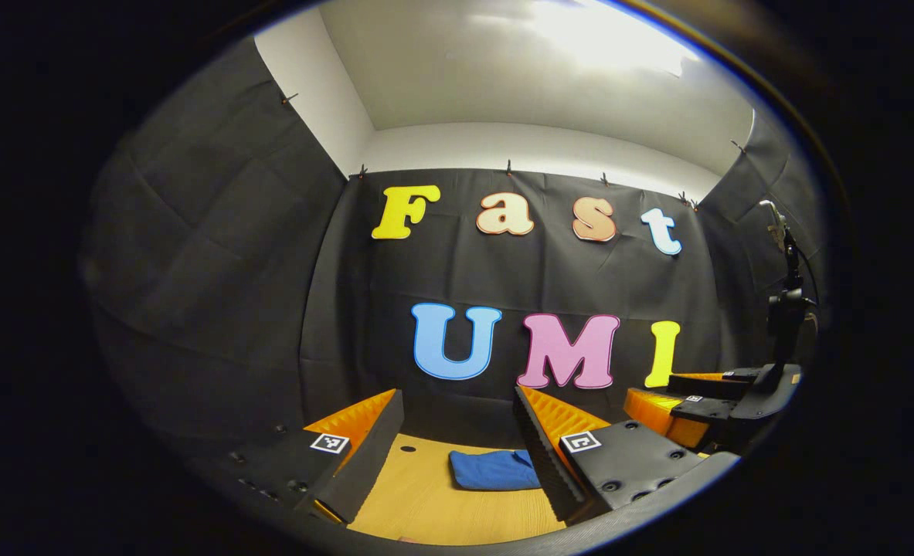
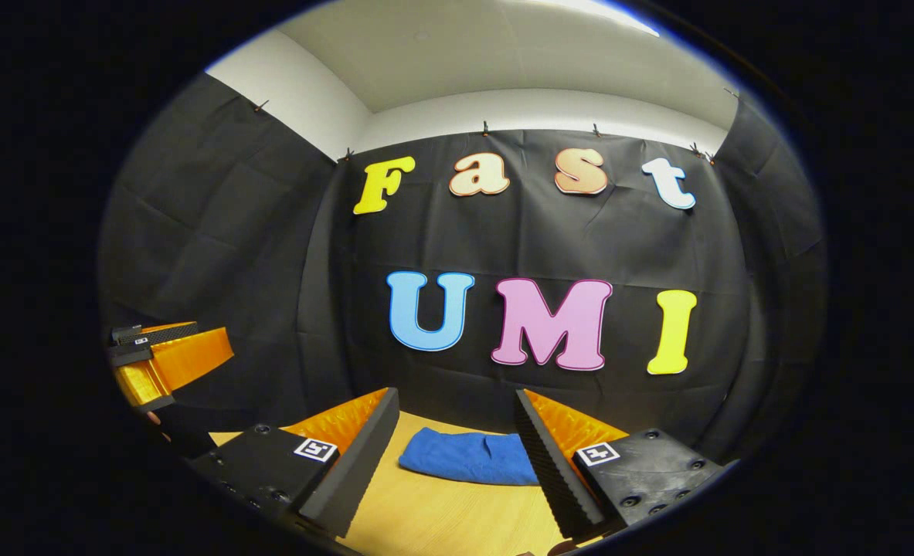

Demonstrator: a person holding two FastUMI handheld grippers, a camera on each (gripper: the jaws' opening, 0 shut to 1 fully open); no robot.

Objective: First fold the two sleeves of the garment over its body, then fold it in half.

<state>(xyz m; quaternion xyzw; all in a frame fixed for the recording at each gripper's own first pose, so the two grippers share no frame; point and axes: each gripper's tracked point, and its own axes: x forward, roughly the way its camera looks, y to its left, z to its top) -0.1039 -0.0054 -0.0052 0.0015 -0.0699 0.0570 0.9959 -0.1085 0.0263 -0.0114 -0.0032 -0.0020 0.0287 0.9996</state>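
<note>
The garment [image 1: 494,469], a blue cloth bundle, lies on the wooden tabletop [image 1: 426,502] close to the booth's back wall, and in the right gripper view it sits there too [image 2: 468,457], compact, with a rounded left end. Both grippers are up off the surface and well back from it. The left gripper [image 1: 457,432] has its jaws spread wide with nothing between them, and the right gripper [image 2: 457,432] is the same: jaws apart, empty, cloth visible through the gap. Off to the side of the left gripper view the right gripper also appears [image 1: 704,401], held level; in the right gripper view the left one shows at the far left edge [image 2: 163,363].

Judging by the tidy shape, the folding looks finished or nearly so, though I can't make out sleeves or layers from here.

What could go wrong? If either gripper goes back in, a finger could snag the top layer and drag the bundle open. A pinch that catches a single layer would peel the fold apart when raised. And the cloth lies near the wall, so a push forward could bunch it against the black cloth.
</note>
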